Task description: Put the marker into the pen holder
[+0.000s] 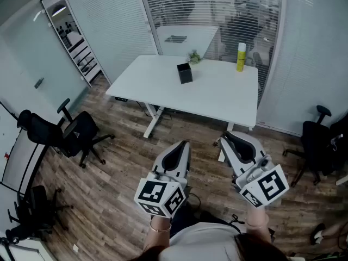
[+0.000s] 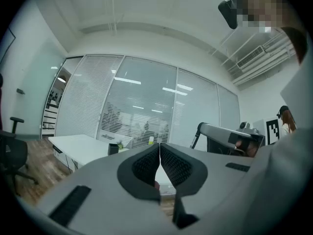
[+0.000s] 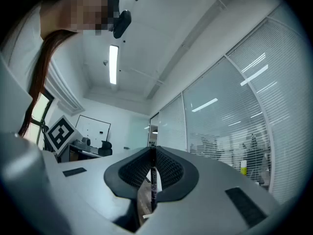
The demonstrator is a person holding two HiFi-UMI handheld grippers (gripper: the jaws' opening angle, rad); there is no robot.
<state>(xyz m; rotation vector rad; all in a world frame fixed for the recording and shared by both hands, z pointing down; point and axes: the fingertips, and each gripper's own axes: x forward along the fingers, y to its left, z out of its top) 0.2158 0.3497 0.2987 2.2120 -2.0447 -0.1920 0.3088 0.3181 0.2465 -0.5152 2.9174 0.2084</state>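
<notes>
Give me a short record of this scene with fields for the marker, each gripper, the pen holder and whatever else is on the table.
marker: thin and dark, clamped in the right gripper
right gripper: jaws closed on the marker, held near the person's body
left gripper: jaws together, nothing between them
pen holder: black, upright on the white table, well ahead of both grippers
also on table: yellow bottle, small plant
beside table: black office chair
task state: marker not yet in the pen holder
</notes>
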